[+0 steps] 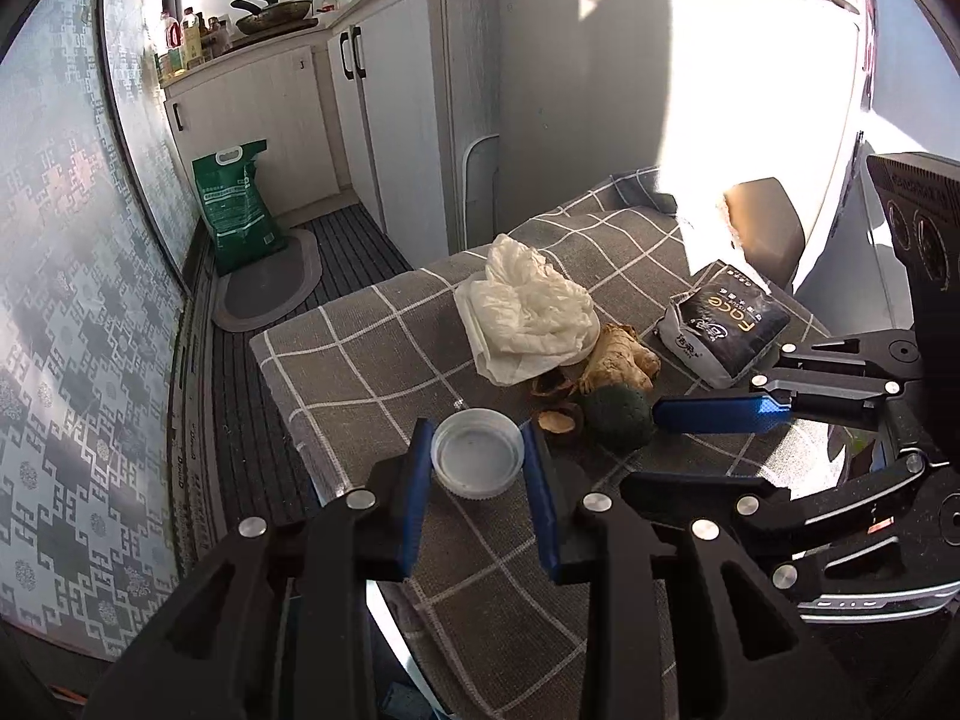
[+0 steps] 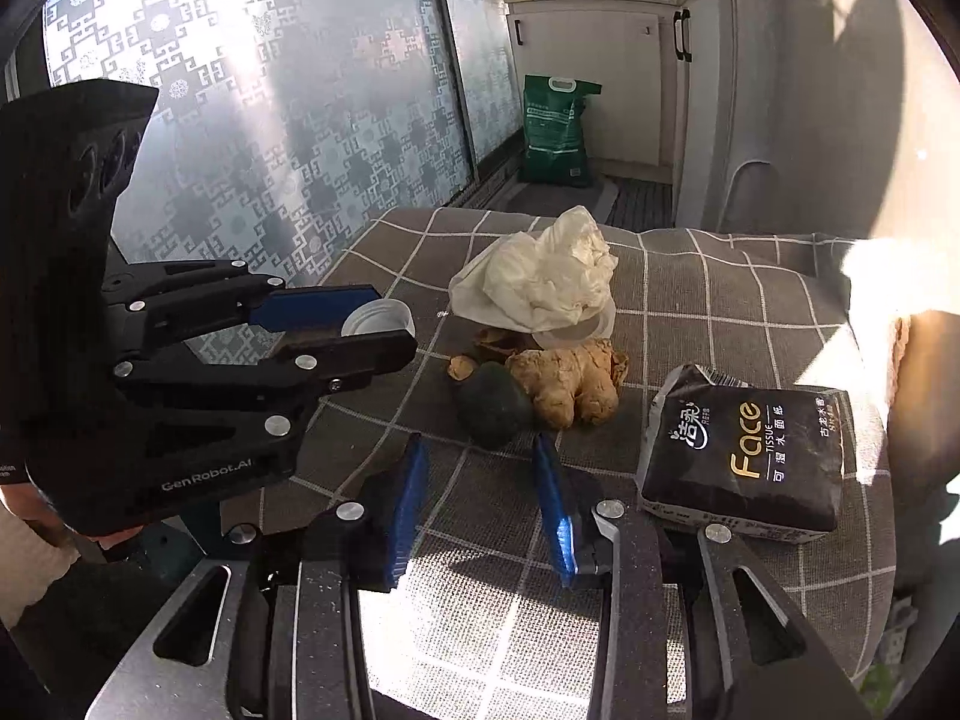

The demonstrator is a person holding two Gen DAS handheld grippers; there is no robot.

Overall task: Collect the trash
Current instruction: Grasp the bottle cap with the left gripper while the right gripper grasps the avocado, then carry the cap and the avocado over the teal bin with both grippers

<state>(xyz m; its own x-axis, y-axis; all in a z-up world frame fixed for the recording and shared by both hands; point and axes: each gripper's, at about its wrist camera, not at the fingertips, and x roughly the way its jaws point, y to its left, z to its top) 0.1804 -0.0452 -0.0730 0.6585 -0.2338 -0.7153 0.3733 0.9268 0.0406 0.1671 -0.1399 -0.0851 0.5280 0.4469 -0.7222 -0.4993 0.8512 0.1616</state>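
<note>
The left gripper is pinching a plastic lid between its fingers. The right gripper, spread and empty, is hovering just short of an avocado. Beyond it, ginger, shells and crumpled plastic bag are lying uncollected on the table.

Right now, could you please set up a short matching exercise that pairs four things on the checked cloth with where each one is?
Things:
1. white plastic lid
2. crumpled white bag
3. black tissue pack
4. ginger root

Places:
A. furthest back, behind the food scraps
B. between the fingers of the left gripper
C. touching the dark green avocado
D. off to the right, apart from the pile

Pairs: 1-B, 2-A, 3-D, 4-C
</note>
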